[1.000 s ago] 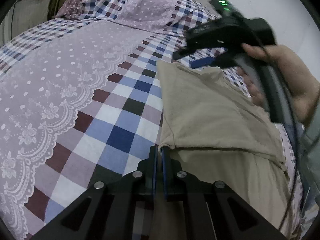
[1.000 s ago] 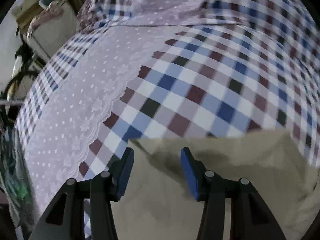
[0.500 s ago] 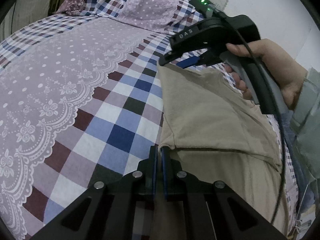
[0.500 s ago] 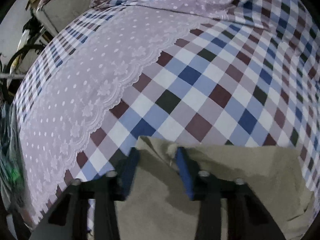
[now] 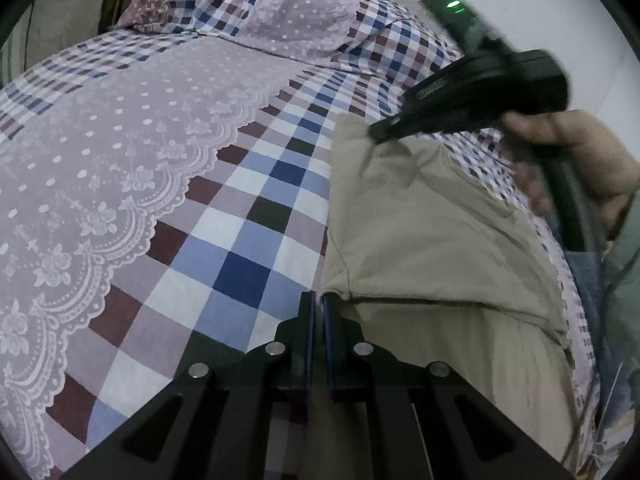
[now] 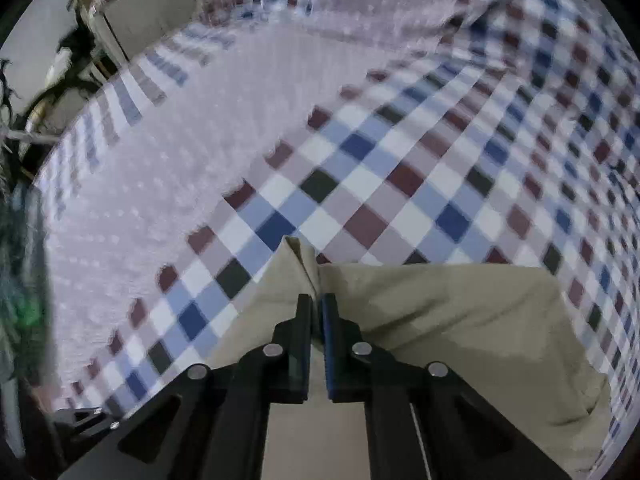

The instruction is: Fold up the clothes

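A beige garment [image 5: 420,224] lies along the right side of a bed covered in a checked bedspread [image 5: 248,240] of blue, maroon, white and lilac squares, beside a lilac panel with a white lace edge [image 5: 132,200]. The left gripper [image 5: 319,304] has its two fingers drawn almost together, pinching the near corner of a folded-over layer of the garment, where a seam meets the fold. In the left wrist view, the right gripper [image 5: 380,134] reaches in from the right, held in a person's hand [image 5: 580,160], its tip touching the garment's far corner. The right wrist view shows that gripper [image 6: 318,302] closed narrowly on a pinched ridge of the beige cloth [image 6: 400,320], which rises in a small peak just ahead of the fingers; that frame is blurred toward its upper part. The rest of the garment spreads flat to the right over the checks, creased in soft shadowed folds. At the head of the bed a pillow [image 5: 304,20] in matching dotted lilac and checks rests against the wall. A green light [image 5: 454,3] glows on the right gripper's body.
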Demonstrator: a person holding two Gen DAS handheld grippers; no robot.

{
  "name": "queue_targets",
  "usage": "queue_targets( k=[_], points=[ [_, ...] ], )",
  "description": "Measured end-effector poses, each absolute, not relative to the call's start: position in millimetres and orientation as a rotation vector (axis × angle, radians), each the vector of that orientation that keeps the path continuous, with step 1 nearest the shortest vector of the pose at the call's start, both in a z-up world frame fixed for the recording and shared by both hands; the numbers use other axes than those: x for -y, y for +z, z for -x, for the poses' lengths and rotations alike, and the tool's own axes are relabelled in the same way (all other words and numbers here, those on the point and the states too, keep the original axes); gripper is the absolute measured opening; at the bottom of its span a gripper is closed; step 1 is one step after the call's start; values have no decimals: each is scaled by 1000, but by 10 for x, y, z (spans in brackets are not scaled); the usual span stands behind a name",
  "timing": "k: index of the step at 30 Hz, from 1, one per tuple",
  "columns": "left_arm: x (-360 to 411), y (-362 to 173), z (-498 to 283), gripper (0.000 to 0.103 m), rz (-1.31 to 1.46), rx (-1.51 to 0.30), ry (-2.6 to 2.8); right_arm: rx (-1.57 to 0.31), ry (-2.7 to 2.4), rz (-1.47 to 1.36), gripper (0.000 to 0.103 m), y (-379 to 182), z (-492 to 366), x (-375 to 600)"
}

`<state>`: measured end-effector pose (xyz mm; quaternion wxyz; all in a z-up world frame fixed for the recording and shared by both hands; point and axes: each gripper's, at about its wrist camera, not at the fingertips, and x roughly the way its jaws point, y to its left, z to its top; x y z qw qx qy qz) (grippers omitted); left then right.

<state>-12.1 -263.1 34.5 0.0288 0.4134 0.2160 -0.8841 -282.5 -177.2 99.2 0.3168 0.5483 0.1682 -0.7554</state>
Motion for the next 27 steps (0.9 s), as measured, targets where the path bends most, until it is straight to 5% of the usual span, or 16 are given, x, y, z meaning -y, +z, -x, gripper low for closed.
queue_targets(
  k=[4,8,12,13,14,17,22,27],
  points=[
    [2577,342,146,4,-1268,-631,-2738,-415,-2072,-1423,4,1238,2786,1447],
    [2577,327,200,4,-1273,-606,-2741,-577,-2025,-1663,7,673,2940,1351],
    [2514,336,123,4,-1275,-600,-2734,-457,-2085,-1607,11,762,2950,1326],
    [2505,327,124,4,-1275,-602,-2733,-395,-2081,-1560,20,836,2944,1328],
    [2508,319,125,4,-1278,-611,-2734,-328,-2064,-1531,40,899,2950,1318],
    [2530,326,188,5,-1275,-645,-2738,-249,-2096,-1486,53,1046,2994,1261],
    [2574,317,276,31,-1275,-735,-2766,-244,-2044,-1532,53,1021,2916,1291],
    [2511,323,333,30,-1253,-763,-2777,-361,-2017,-1546,53,860,2673,1088]
  ],
)
